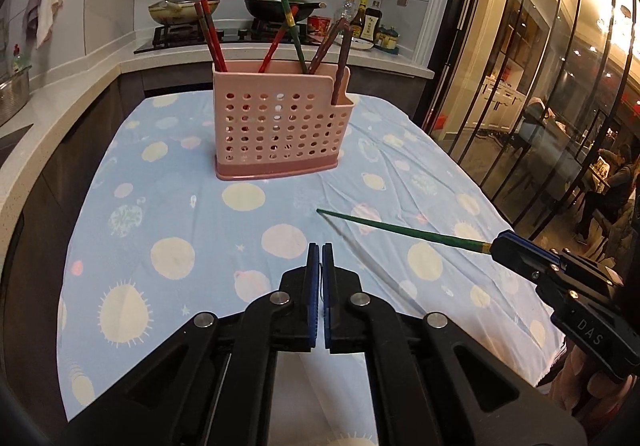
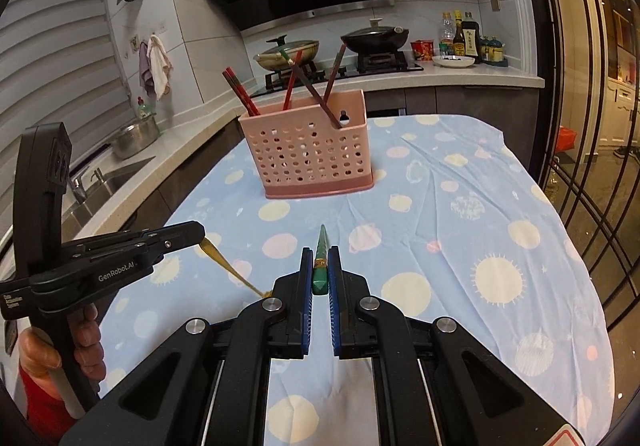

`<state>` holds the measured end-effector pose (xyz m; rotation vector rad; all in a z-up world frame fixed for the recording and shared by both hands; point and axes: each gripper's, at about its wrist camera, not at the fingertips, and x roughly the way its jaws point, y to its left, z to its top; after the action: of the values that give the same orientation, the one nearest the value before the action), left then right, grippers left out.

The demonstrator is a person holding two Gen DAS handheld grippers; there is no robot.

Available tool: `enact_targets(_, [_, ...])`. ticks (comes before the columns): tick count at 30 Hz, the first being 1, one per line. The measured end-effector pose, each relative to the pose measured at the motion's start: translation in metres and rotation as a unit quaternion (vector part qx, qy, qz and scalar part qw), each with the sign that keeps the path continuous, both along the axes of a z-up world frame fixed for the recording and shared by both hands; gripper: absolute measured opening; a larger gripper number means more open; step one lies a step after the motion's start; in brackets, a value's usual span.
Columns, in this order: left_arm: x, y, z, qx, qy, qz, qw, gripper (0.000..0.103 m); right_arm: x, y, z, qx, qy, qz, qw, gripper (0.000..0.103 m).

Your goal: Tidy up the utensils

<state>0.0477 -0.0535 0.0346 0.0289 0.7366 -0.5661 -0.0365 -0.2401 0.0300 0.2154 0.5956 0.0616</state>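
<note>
A pink perforated utensil holder (image 1: pixel 280 129) stands on the table and shows in the right wrist view (image 2: pixel 310 153) too, with several red, brown and green chopsticks upright in it. My right gripper (image 2: pixel 321 252) is shut on a green chopstick (image 2: pixel 321 266); in the left wrist view that chopstick (image 1: pixel 400 228) points left above the cloth from the right gripper (image 1: pixel 502 244). My left gripper (image 1: pixel 321 250) is shut, with nothing visible between its pads. In the right wrist view a thin yellowish stick (image 2: pixel 232 270) runs from the left gripper (image 2: pixel 198 236) toward me.
The table carries a light blue cloth with pale dots (image 1: pixel 180 213). Behind it are a counter, a stove with two pans (image 1: pixel 184 7), sauce bottles (image 1: pixel 366 21) and a sink (image 2: pixel 104 177) at left. Glass doors (image 1: pixel 540 85) stand at right.
</note>
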Motion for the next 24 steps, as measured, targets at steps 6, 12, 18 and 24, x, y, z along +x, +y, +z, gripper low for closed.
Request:
enact_targets(6, [0.010,-0.002,0.013,0.000,-0.019,0.002,0.9998,0.000,0.006,-0.006,0.022,0.005,-0.030,-0.001,1.000,0.007])
enact_targets(12, [0.021,0.005,0.009,-0.001,-0.008,0.011,0.9999,0.002,0.011,-0.012,0.030,0.005,-0.044,-0.008,0.999,0.007])
enact_targets(18, [0.037,0.032,-0.039,0.020,0.054,0.060,0.9966,0.037,0.008,-0.012,0.007,0.016,-0.010,-0.006,1.000,0.007])
enact_targets(24, [0.047,0.056,-0.069,0.026,0.093,0.104,0.9899,0.054,0.007,-0.007,-0.010,0.019,0.018,-0.002,1.000,0.007])
